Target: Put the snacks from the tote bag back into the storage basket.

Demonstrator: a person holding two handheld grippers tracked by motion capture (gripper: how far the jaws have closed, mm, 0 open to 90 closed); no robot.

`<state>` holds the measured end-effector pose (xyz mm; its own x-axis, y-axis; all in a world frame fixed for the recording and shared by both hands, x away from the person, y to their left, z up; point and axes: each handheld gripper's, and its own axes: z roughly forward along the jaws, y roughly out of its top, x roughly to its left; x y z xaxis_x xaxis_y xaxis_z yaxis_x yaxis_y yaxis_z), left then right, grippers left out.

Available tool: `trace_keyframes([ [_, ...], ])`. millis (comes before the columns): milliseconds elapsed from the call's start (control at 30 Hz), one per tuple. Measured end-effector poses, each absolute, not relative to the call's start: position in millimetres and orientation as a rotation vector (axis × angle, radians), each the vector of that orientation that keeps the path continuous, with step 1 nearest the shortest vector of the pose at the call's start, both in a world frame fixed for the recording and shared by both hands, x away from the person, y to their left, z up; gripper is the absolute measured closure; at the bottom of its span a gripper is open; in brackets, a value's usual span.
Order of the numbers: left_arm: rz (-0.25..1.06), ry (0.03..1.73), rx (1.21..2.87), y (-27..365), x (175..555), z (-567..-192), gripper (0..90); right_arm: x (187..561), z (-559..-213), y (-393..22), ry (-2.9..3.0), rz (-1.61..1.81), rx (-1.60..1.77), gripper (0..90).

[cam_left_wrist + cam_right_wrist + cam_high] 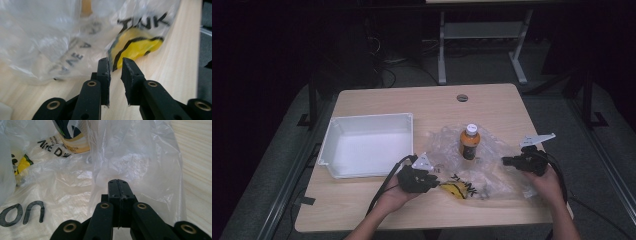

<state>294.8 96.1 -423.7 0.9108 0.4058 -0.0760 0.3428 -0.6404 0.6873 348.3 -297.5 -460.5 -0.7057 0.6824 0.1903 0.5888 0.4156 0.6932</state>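
A crumpled clear plastic bag (pixel 494 172) with black lettering and a yellow patch (pixel 454 189) lies on the wooden table. An orange bottle (pixel 470 142) with a white cap stands upright amid the bag's folds. My left gripper (pixel 433 180) sits at the bag's near-left edge. In the left gripper view it (pixel 115 68) is open by a narrow gap with nothing between its pads, and the yellow patch (pixel 140 47) lies just ahead. My right gripper (pixel 508 161) is at the bag's right edge. In the right gripper view it (pixel 118 185) is shut on the bag's film (pixel 140 162), with the bottle (pixel 72 137) beyond.
An empty white tray (pixel 372 118) stands on the left half of the table, close to my left hand. A round cable hole (pixel 462 97) sits near the table's far edge. Another desk's white legs (pixel 442 55) stand on the floor behind.
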Motion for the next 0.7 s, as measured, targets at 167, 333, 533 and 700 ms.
trace_keyframes([
  [167,0.111,0.517,2.262,93,292,-401,73.2,349,-461,-293,2.541,1.167,1.137,89.5],
  [333,0.122,0.476,2.236,84,292,-379,72.3,349,-460,-291,2.543,1.171,1.136,89.5],
  [533,0.160,0.449,2.215,67,297,-362,68.6,349,-460,-291,2.542,1.180,1.131,89.4],
  [700,0.175,0.456,2.218,49,311,-361,62.8,348,-459,-291,2.536,1.200,1.126,89.1],
])
